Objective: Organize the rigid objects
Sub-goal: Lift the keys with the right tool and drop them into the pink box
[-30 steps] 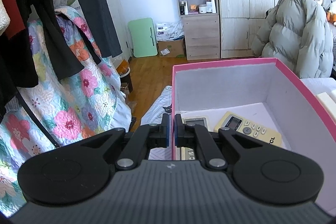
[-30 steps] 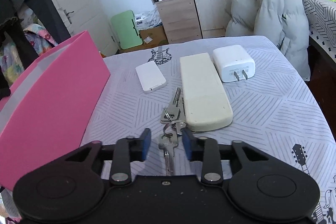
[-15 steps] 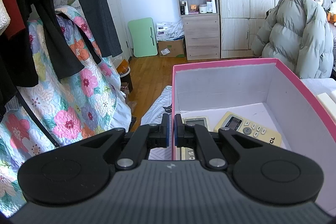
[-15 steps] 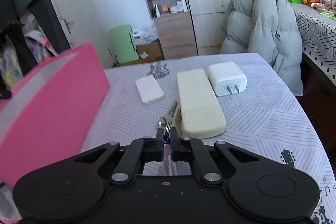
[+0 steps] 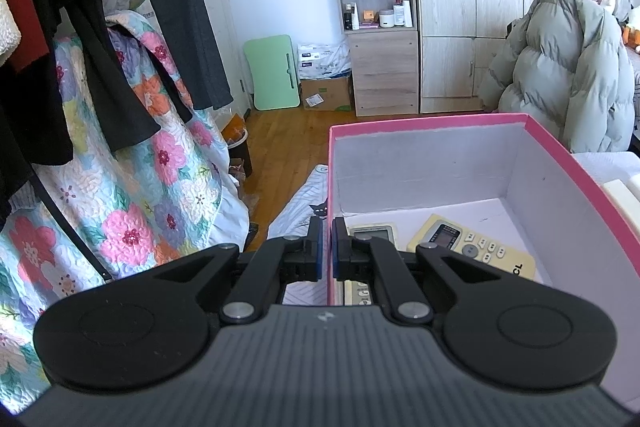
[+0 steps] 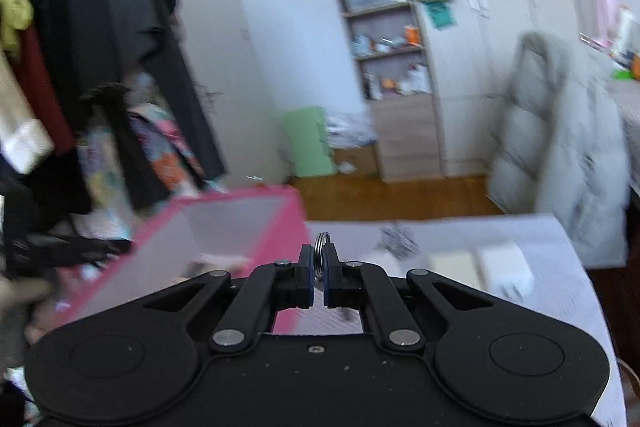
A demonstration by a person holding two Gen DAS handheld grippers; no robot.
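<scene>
1. Keys [image 6: 321,247] now hang off the table, their ring pinched in the right gripper [image 6: 319,277], which stood open over them a second ago.
2. Left gripper [image 5: 327,251] stays clamped on the box [image 5: 432,163] wall.
3. Next step, likely: keys into that box.

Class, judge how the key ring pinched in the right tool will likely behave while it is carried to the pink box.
The key ring is thin metal, so probably stiff and light. Pinched only by its edge in the right tool, it may swivel or slip.
</scene>
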